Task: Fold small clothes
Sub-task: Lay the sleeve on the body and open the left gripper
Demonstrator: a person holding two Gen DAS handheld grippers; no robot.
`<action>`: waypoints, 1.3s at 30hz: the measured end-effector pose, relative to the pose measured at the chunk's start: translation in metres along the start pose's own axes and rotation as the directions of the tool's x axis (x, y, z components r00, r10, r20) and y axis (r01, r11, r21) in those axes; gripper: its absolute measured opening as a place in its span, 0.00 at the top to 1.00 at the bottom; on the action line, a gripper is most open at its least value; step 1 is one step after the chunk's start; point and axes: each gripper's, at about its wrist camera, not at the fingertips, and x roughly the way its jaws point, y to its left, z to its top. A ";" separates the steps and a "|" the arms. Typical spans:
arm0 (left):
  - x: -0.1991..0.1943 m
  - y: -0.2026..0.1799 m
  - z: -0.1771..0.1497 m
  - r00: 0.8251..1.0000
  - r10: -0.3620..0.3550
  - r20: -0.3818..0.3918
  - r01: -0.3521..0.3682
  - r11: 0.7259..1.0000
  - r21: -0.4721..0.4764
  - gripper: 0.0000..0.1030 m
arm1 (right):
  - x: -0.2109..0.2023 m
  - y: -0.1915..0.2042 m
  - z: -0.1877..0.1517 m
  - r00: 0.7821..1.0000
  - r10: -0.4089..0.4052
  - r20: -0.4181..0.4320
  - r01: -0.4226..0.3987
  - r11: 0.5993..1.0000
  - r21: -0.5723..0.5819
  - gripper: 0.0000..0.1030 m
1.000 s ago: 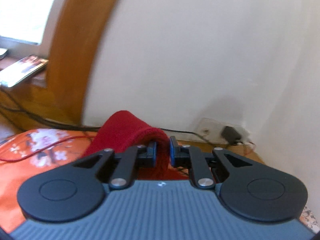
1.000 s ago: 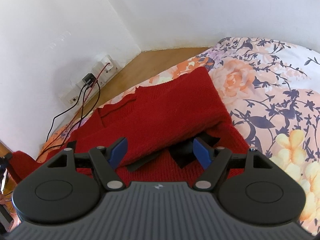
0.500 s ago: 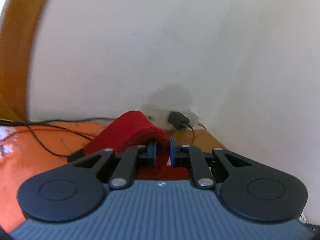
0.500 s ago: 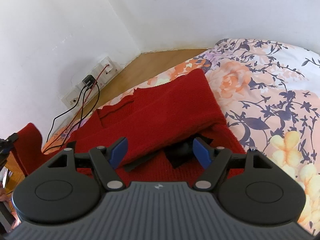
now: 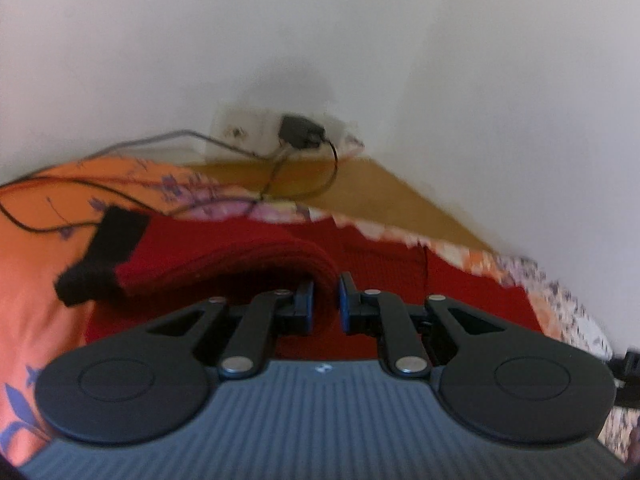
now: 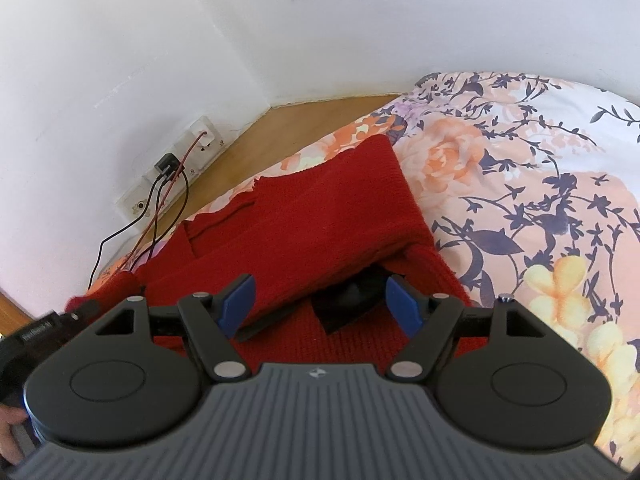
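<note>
Swinging the left gripper (image 5: 324,300) rightward over the bed, I am carrying the sleeve (image 5: 256,264) of the red knit sweater (image 6: 320,220) across its body, jaws clamped on the fabric. My right gripper (image 6: 320,304) is hovering with jaws wide apart above the near fold. Sweater is lying on the floral bedsheet (image 6: 520,168); dragging too fast risks undoing the right-hand fold or snagging the charger cables (image 5: 120,196) at far left.

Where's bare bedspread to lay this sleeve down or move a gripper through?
Free: floral bedspread right of the red sweater. Crowded: the wall side, where cables trail from the socket strip onto the bed beside the left gripper clamping the sleeve.
</note>
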 end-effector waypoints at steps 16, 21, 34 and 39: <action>-0.001 -0.013 -0.026 0.983 0.011 -0.181 0.005 0.996 0.086 0.46 | 0.017 0.023 0.001 0.996 0.062 -0.067 -0.065 0.997 -0.043 0.23; -0.021 -0.007 -0.024 0.982 0.038 -0.185 -0.022 0.996 0.091 0.45 | 0.029 0.046 0.005 0.988 0.115 -0.100 -0.123 0.989 -0.076 0.23; -0.056 0.033 -0.026 0.966 0.202 -0.163 -0.192 0.979 0.072 0.45 | 0.080 0.130 -0.011 0.933 0.247 -0.264 -0.292 0.945 -0.148 0.21; -0.061 0.050 -0.028 0.956 0.245 -0.162 -0.241 0.969 0.049 0.45 | 0.102 0.167 -0.020 0.903 0.274 -0.330 -0.349 0.917 -0.193 0.20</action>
